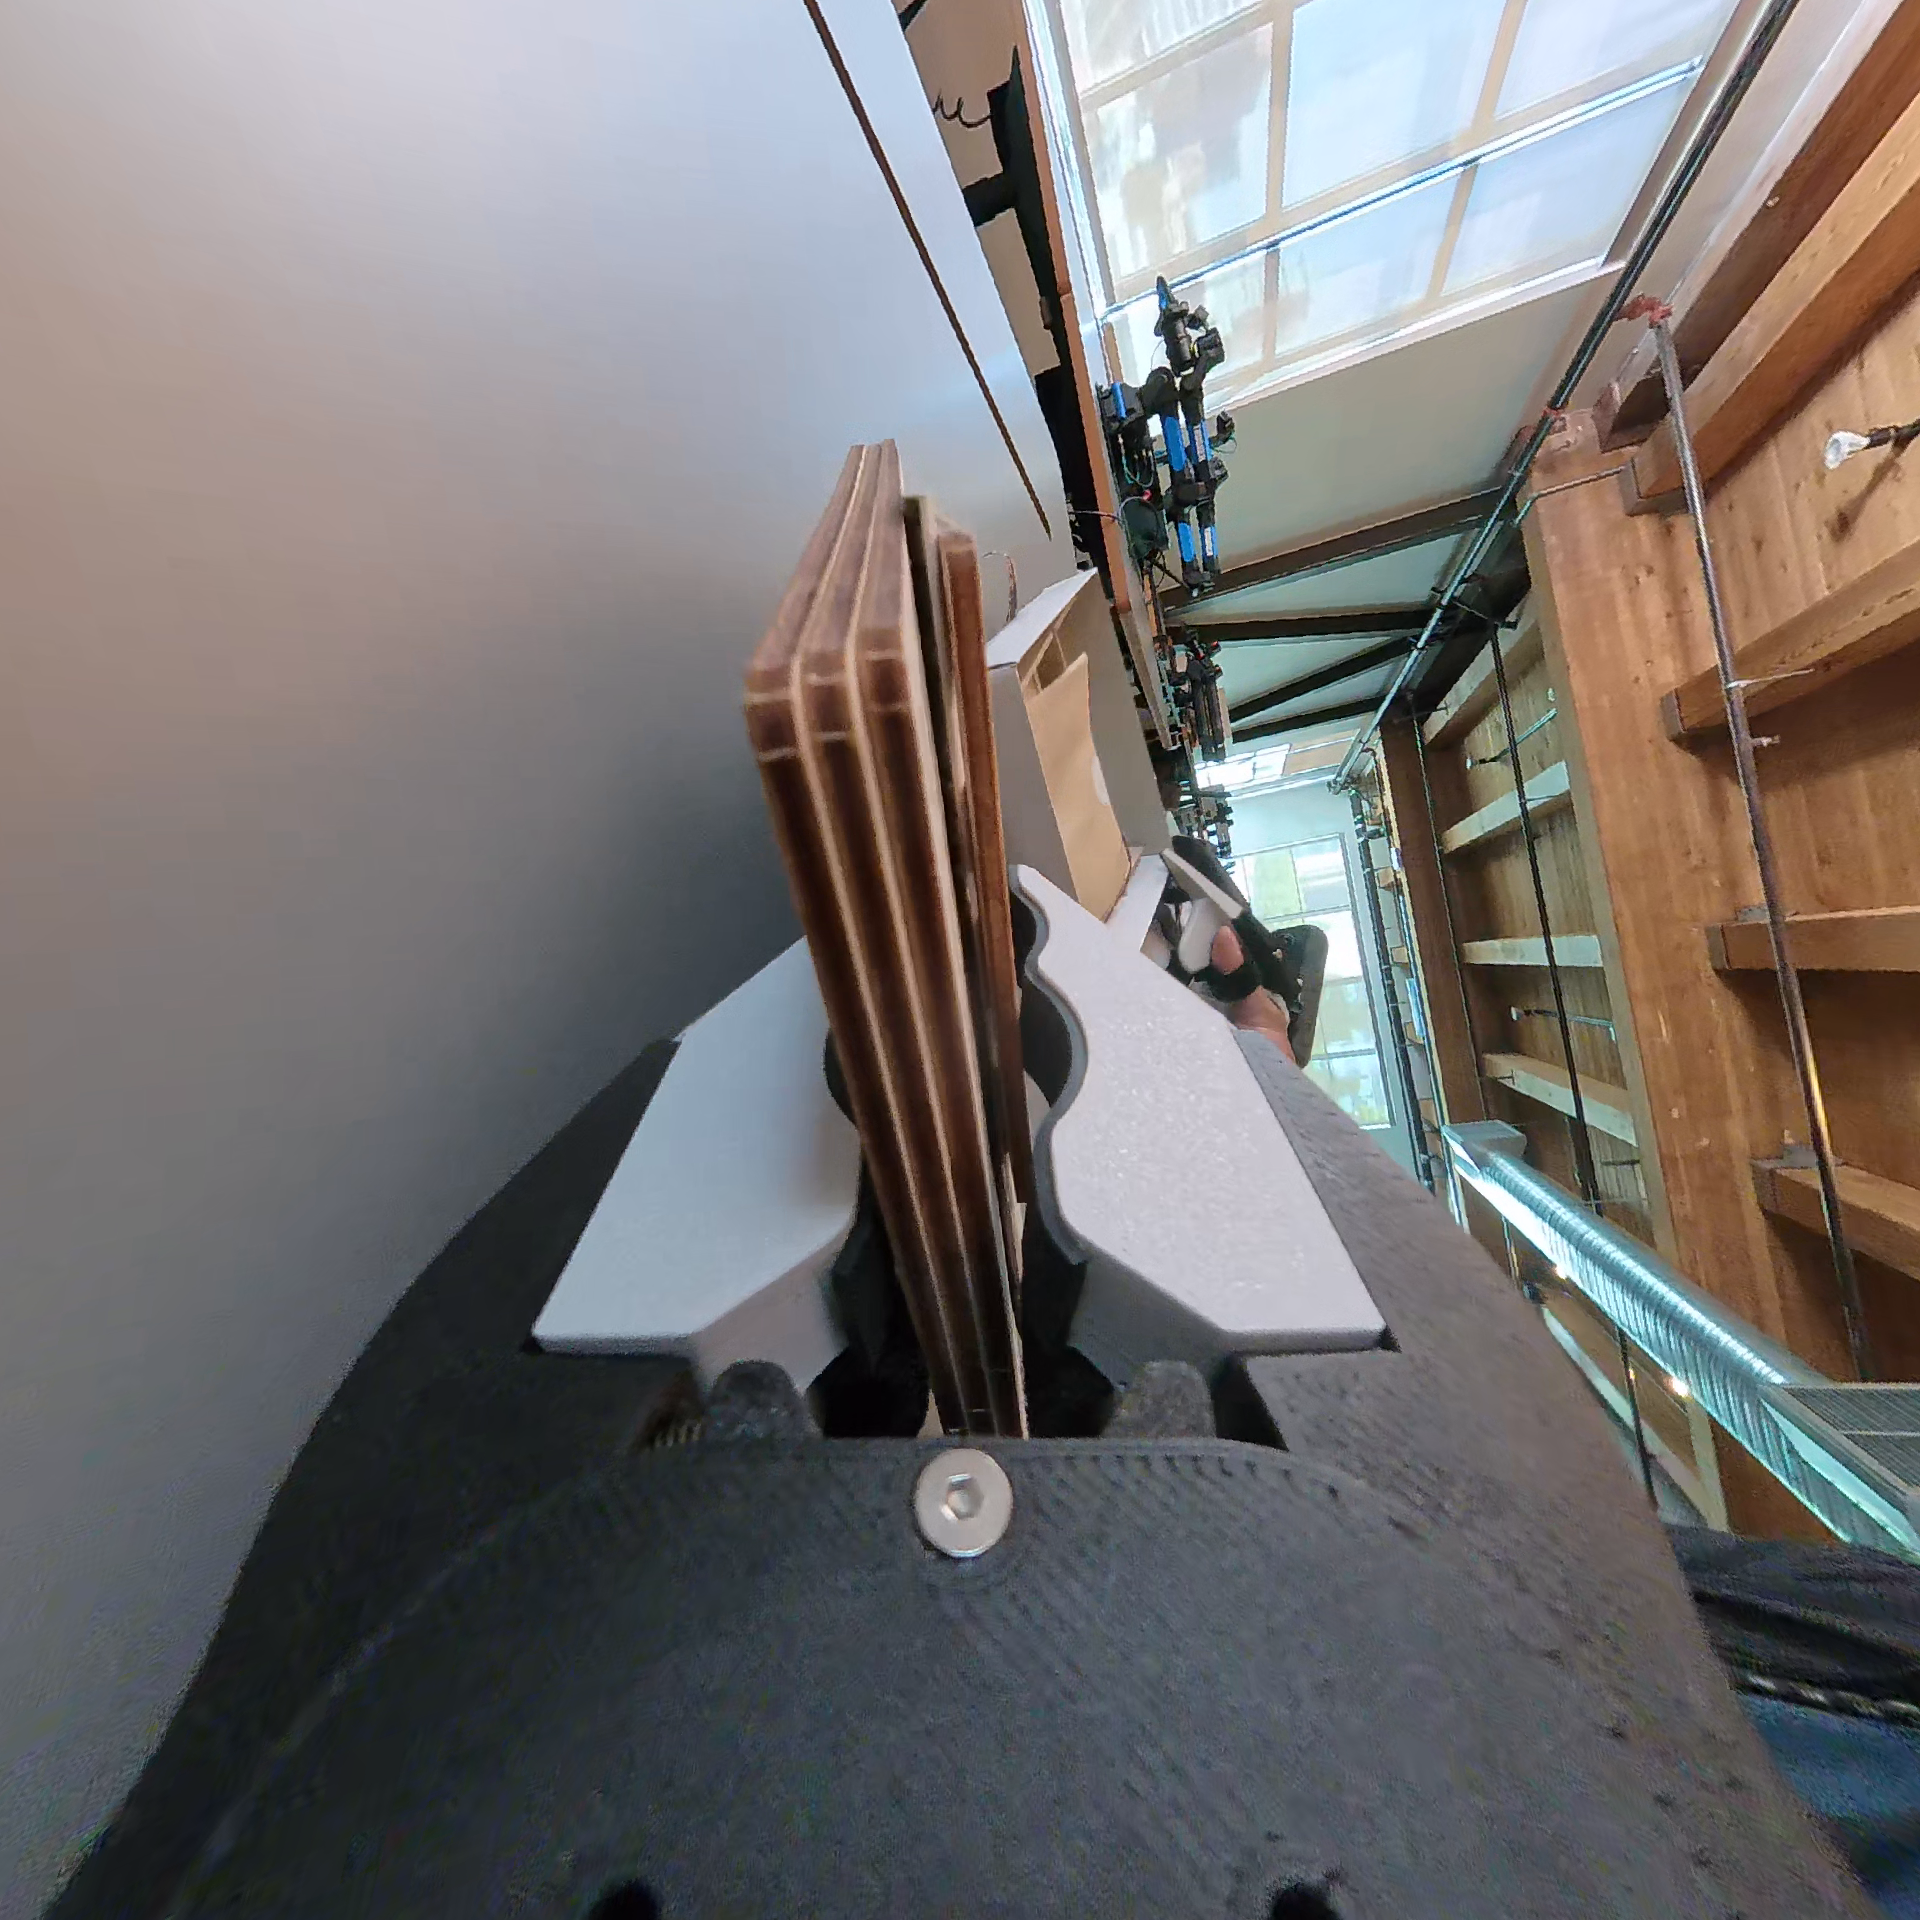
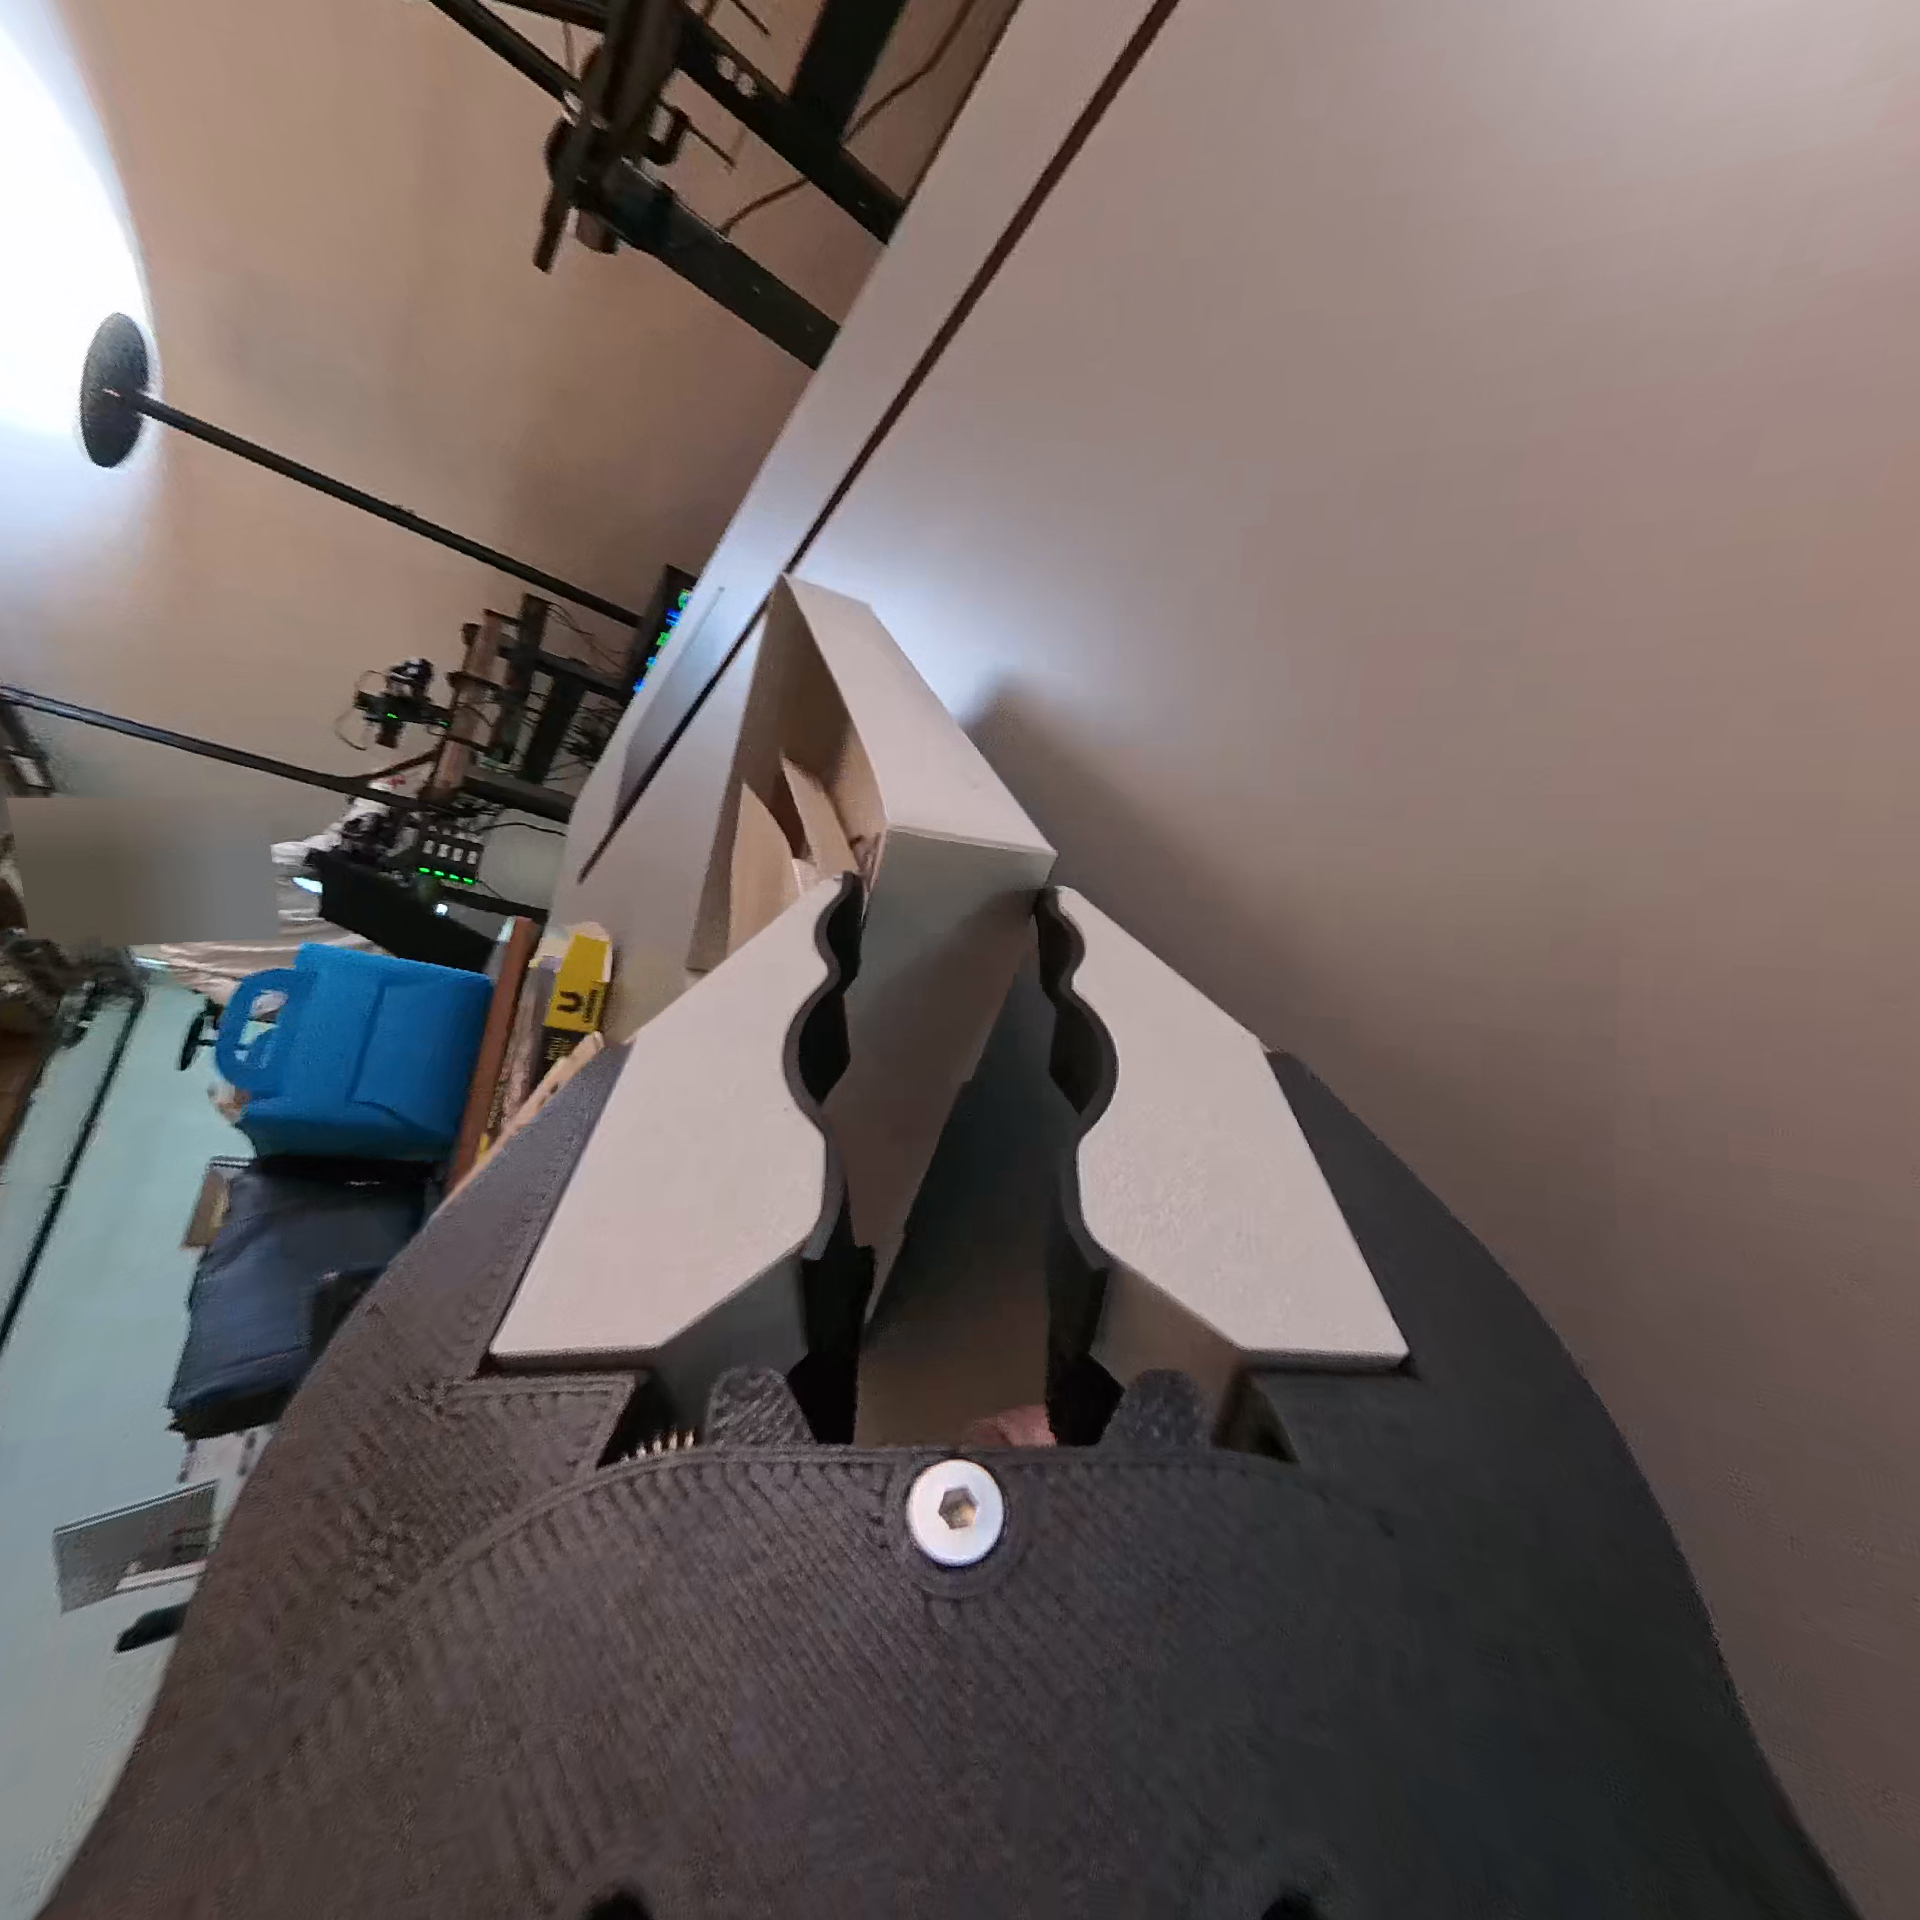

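My left gripper (image 1: pixel 925 914) is shut on a stack of several thin brown wooden boards (image 1: pixel 883 831), held on edge close to the white table top (image 1: pixel 364 623). Just beyond them lies an open white cardboard box (image 1: pixel 1081 748) with a brown inside. My right gripper (image 2: pixel 948 889) is shut on one white wall of that box (image 2: pixel 914 1018), whose open mouth (image 2: pixel 821 769) faces away from me. The right gripper and the gloved hand holding it also show in the left wrist view (image 1: pixel 1210 920), behind the box.
Both views are rolled sideways. The table top (image 2: pixel 1455 623) has a dark seam (image 2: pixel 935 343). Robot arms with blue parts (image 1: pixel 1179 447) stand on a far bench by large windows. A blue bag (image 2: pixel 353 1049), a black pole stand (image 2: pixel 312 478) and equipment racks (image 2: pixel 488 727) stand past the table edge. My right fingertips sit around 40 cm from my left ones.
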Motion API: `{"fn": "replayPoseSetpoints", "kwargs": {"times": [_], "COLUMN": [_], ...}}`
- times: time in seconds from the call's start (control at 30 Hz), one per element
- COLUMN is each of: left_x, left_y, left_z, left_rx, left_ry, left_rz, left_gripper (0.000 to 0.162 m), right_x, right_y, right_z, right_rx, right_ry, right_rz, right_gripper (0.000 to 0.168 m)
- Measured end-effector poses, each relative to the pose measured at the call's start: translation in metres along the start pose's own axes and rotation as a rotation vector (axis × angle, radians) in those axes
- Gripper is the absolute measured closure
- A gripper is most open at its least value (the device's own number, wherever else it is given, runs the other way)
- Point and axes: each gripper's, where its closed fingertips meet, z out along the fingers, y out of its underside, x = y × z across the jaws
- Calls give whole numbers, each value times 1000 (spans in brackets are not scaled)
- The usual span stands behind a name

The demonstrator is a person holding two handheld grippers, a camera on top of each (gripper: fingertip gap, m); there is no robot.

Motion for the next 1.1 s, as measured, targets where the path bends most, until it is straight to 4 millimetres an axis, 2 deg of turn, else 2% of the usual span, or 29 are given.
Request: {"fn": "replayPoseSetpoints", "kwargs": {"times": [0.17,0.3,0.37,0.43,0.5,0.6,0.7,0.77,0.83,1.1], "left_x": [0,-1,-1,-1,-2,-4,-6,-6,-6,-6], "left_y": [-2,-6,-8,-9,-10,-12,-13,-14,-16,-27], "left_z": [9,15,18,21,23,28,35,40,44,54], "left_rx": [-16,-22,-23,-23,-23,-23,-30,-38,-43,-49], "left_ry": [0,-2,-3,-5,-9,-33,-73,-84,-91,-132], "left_rz": [-11,-16,-20,-24,-24,-1,33,50,66,156], "left_gripper": [146,146,146,145,145,144,140,137,134,121], "right_x": [13,20,16,2,-30,-67,-80,-72,-67,-36], "right_y": [-5,-16,-21,-16,7,64,108,121,112,61], "right_z": [-2,-3,-3,-4,-2,4,15,23,28,28], "right_rx": [-9,0,3,-23,-77,-176,-242,-288,-255,-194], "right_ry": [78,90,81,71,-2,-50,-27,39,113,332], "right_rz": [-76,-98,-112,-202,-377,-732,-983,-1051,-1103,-1111], "right_gripper": [138,155,154,147,141,136,136,137,145,150]}}
